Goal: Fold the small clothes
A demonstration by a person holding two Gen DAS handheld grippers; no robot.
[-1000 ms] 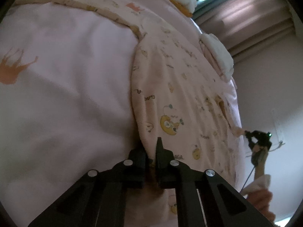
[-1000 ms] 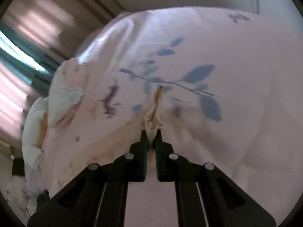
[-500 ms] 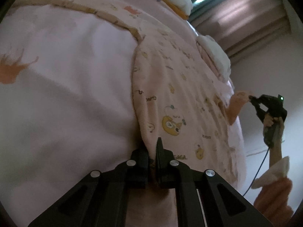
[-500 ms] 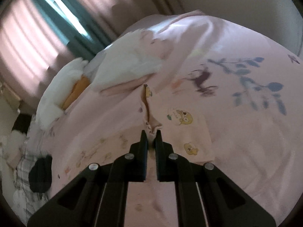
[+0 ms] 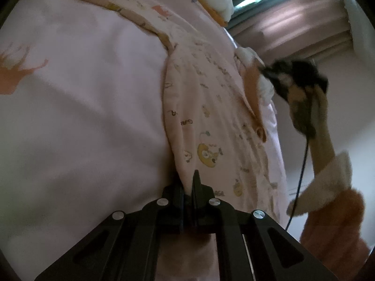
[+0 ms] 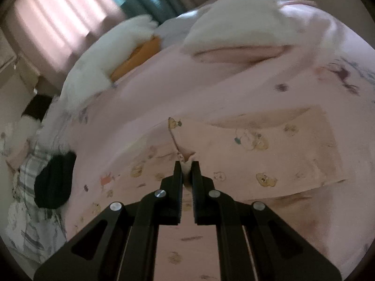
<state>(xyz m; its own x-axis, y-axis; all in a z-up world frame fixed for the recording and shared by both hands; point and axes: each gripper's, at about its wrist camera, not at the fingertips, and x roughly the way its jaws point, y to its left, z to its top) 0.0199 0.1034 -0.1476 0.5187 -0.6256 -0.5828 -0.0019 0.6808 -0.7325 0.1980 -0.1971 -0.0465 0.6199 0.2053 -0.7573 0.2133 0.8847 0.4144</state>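
Left wrist view alone shows person's hand with right gripper, upper right, blurred. Right wrist view alone shows black item at left edge and white pillows at top. Print lettering on garment unreadable. Left gripper clamped narrow on garment's near edge, lower centre; right gripper pinching lifted garment corner above bed.

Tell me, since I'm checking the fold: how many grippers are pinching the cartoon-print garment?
2. The left gripper pinches the garment at its near edge; the right gripper holds a bunched corner lifted over the rest.
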